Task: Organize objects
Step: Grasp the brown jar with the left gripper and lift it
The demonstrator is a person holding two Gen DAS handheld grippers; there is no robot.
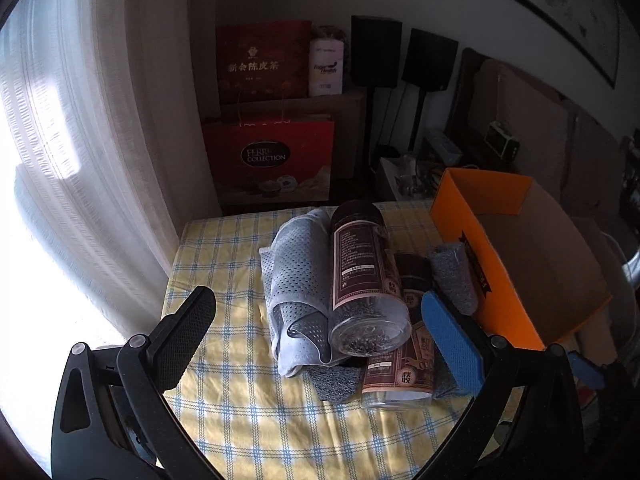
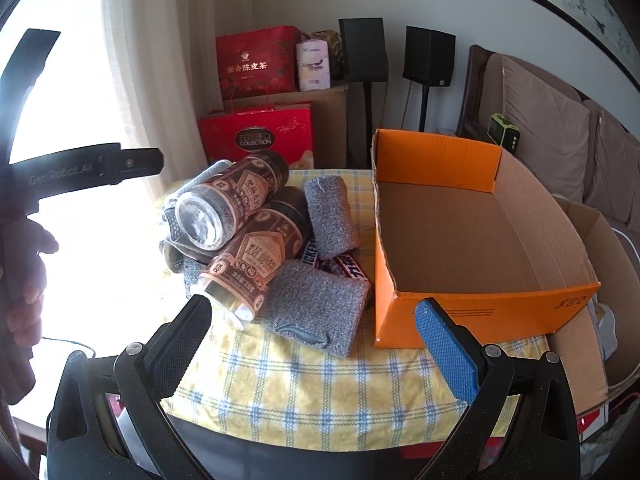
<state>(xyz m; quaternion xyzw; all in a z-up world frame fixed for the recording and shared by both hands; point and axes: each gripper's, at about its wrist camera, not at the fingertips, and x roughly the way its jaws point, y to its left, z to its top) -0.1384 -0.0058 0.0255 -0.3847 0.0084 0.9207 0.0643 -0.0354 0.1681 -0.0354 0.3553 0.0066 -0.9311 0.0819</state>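
Two clear jars with brown labels lie stacked on the checked tablecloth (image 1: 224, 264): the upper jar (image 1: 360, 276) (image 2: 224, 204) rests across the lower jar (image 1: 400, 368) (image 2: 252, 264). A light grey mesh cloth roll (image 1: 292, 280) lies against them. Dark grey rolled towels (image 2: 330, 216) (image 2: 316, 308) and Snickers bars (image 2: 348, 266) sit beside the jars. The orange cardboard box (image 2: 436, 160) (image 1: 500, 264) stands to the right with nothing inside. My left gripper (image 1: 316, 296) is open above the pile, holding nothing. My right gripper (image 2: 312, 306) is open near the front grey towel.
The left gripper's handle (image 2: 80, 168) and a hand (image 2: 24, 280) show at the left of the right wrist view. Red gift boxes (image 2: 256, 136), two speakers on stands (image 2: 428, 56), a curtain (image 1: 80, 160) and a sofa (image 2: 552, 120) surround the table. A brown carton (image 2: 600, 248) stands right of the table.
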